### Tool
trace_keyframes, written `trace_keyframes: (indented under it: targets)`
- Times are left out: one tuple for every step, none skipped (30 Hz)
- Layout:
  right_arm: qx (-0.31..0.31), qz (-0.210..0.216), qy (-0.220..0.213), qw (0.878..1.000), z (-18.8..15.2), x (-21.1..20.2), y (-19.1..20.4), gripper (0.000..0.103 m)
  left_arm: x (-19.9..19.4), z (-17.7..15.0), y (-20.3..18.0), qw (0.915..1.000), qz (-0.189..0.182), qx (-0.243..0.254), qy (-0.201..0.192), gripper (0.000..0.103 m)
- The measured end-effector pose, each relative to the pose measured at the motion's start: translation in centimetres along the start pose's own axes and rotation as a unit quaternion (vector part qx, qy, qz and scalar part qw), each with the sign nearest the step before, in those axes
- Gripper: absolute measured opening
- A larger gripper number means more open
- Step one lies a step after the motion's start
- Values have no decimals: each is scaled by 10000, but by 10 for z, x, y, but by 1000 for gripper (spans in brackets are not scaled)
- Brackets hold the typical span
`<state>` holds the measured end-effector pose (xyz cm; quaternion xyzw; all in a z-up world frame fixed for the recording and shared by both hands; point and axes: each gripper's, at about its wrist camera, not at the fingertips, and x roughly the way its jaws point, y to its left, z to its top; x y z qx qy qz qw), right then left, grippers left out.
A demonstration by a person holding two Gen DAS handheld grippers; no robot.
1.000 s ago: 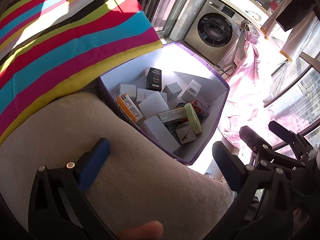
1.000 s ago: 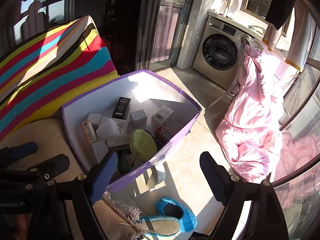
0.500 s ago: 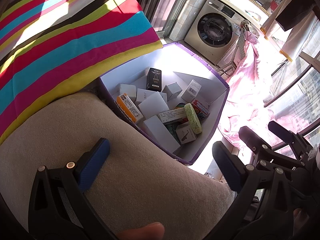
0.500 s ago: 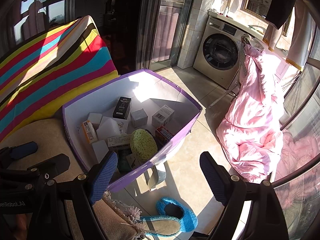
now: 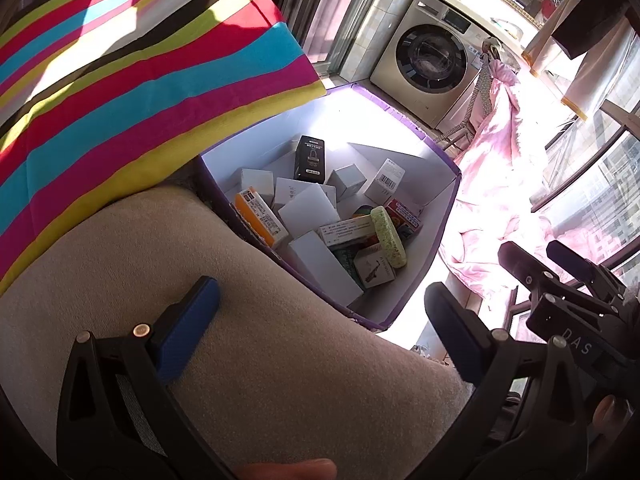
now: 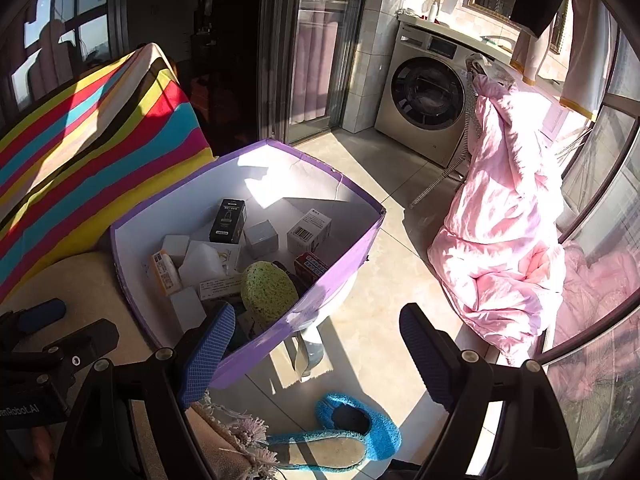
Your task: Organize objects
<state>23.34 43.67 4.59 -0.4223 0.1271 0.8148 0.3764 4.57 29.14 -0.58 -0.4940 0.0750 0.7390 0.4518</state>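
Purple-rimmed box (image 6: 336,276) sits on a beige cushion (image 5: 248,360) beside a striped pillow (image 5: 140,80), holding small cartons, a black carton (image 6: 228,220) and a green sponge (image 6: 268,292). Both the left gripper (image 5: 320,320) and right gripper (image 6: 316,348) hang spread and empty. "DAS" shows on the right gripper's body. Tiled floor carries a blue slipper (image 6: 360,428), pink quilt (image 6: 504,224) and washing machine (image 6: 424,108).

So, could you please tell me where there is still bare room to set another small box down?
The beige cushion between the striped cloth and the purple box is bare. Inside the box, the sunlit far corner beyond the black carton is free. Its near half, around the green sponge, is crowded.
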Motion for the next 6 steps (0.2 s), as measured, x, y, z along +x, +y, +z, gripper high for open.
trace_keyframes:
  targets:
    - [13,-1,7,10000,0,0,-2,86,0,0,-1,10000,28,1,13,102]
    - [27,-7,11,10000,0,0,-3,86,1,1,-2,10000,77,16,38,102]
    - [45,-8,10,10000,1,0,-4,86,2,1,-3,9999,125,30,56,102]
    - [59,0,10,10000,1,0,-5,86,3,1,-3,9999,156,46,58,102]
    - [66,7,13,10000,1,0,-5,86,4,2,-3,9998,165,47,53,102]
    - [65,10,18,10000,0,0,-6,86,4,2,-3,9999,155,46,56,102]
